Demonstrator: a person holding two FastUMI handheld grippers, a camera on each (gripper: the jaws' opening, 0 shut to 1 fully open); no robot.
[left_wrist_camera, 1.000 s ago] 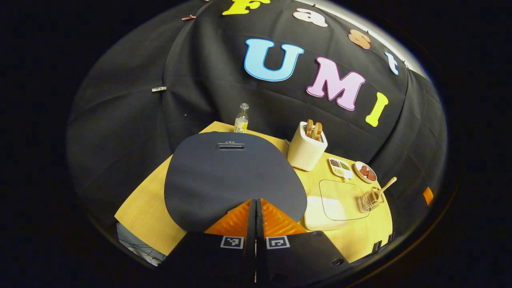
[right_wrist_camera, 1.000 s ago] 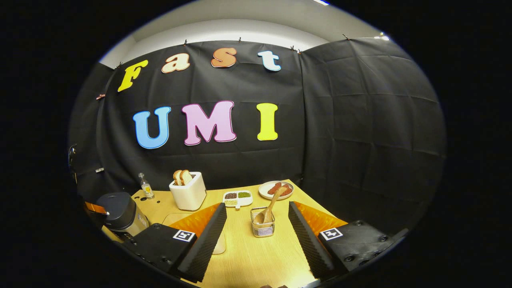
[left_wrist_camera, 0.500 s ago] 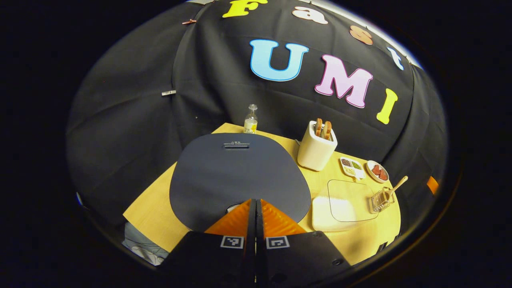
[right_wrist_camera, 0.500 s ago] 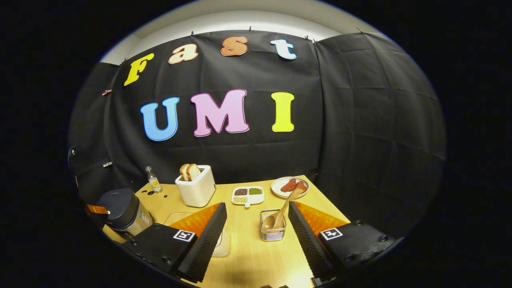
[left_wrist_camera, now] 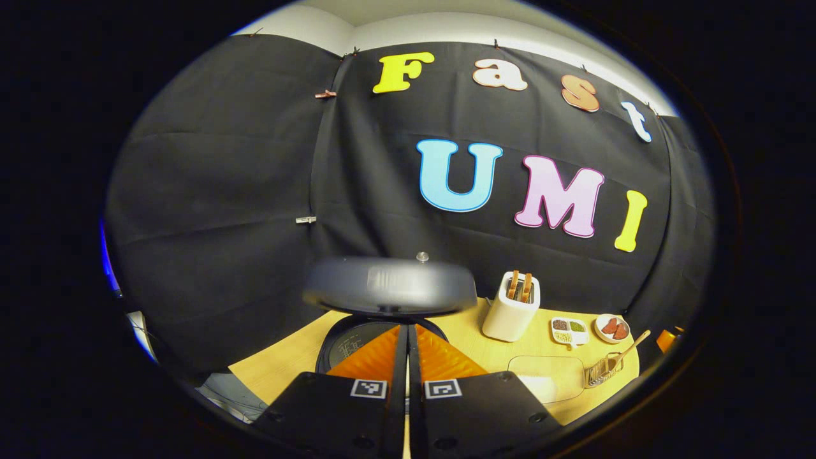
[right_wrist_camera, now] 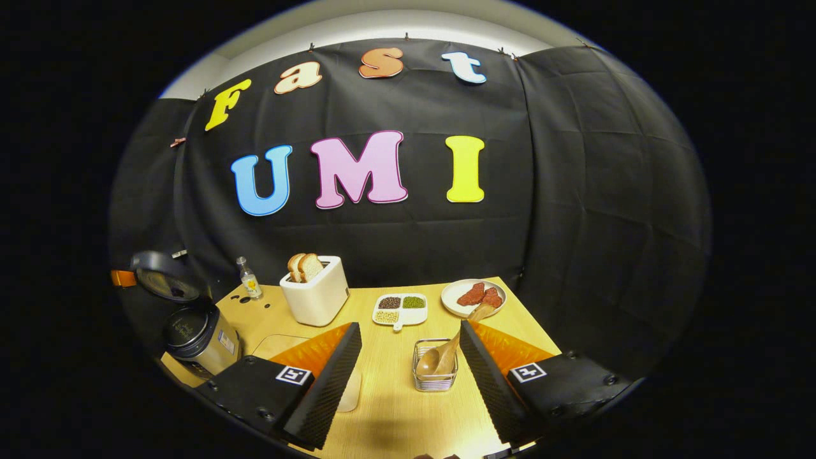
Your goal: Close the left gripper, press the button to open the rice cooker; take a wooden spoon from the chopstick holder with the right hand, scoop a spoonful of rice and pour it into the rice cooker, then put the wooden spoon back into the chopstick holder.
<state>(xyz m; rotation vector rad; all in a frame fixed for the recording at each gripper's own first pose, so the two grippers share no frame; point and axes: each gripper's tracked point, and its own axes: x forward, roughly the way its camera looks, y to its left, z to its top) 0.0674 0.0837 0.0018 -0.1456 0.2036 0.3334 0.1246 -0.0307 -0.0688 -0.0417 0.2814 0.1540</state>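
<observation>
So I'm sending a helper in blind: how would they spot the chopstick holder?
Start at the white toaster at the back of the table. Nearer, right of it, sits the chopstick holder: the lone wire basket, a wooden spoon leaning out.

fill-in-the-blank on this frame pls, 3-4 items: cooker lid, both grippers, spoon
1. The rice cooker lid is ____.
2. The left gripper's fingers are ____.
3. The wooden spoon sits in the ____, between the open right gripper's fingers.
4. Bread slices stand in the ____.

Missing: open; shut; chopstick holder; toaster
</observation>
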